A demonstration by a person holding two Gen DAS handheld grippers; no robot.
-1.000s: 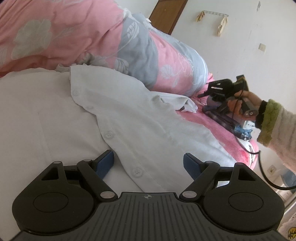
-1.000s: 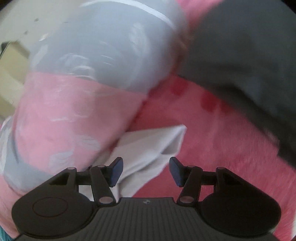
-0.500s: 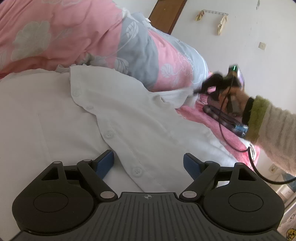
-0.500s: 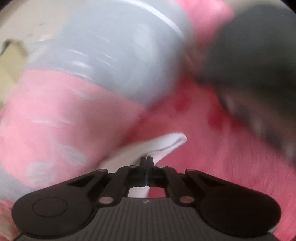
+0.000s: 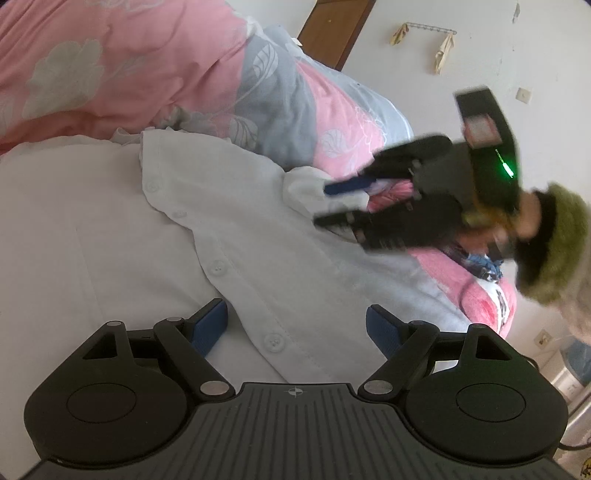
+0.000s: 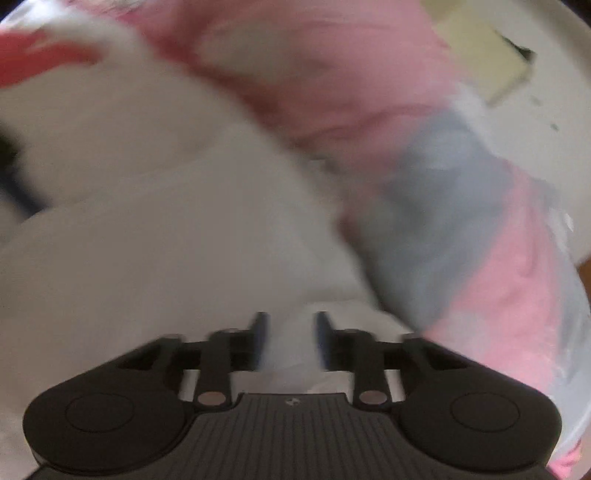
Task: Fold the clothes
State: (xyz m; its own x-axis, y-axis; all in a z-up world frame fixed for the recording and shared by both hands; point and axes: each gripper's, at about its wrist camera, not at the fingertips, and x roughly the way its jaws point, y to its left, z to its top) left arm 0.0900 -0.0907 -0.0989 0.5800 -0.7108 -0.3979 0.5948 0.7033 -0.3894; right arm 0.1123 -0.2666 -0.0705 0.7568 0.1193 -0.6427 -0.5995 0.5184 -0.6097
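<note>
Across the bed, the white shirt (image 5: pixel 258 236) lies spread beside a pink-and-grey quilt (image 5: pixel 207 85); the right wrist view is badly blurred. Left gripper (image 5: pixel 295 325) hovers wide open over the button placket. Right gripper (image 6: pixel 290 341) is opening, the white sleeve between its jaws, pads apart from it.

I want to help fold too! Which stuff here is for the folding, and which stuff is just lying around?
For the folding:
- white shirt
- left gripper, open over the shirt's buttons
- right gripper, jaws opening at the sleeve end

Just lying around:
- pink and grey quilt
- pink blanket
- hooks on the wall
</note>
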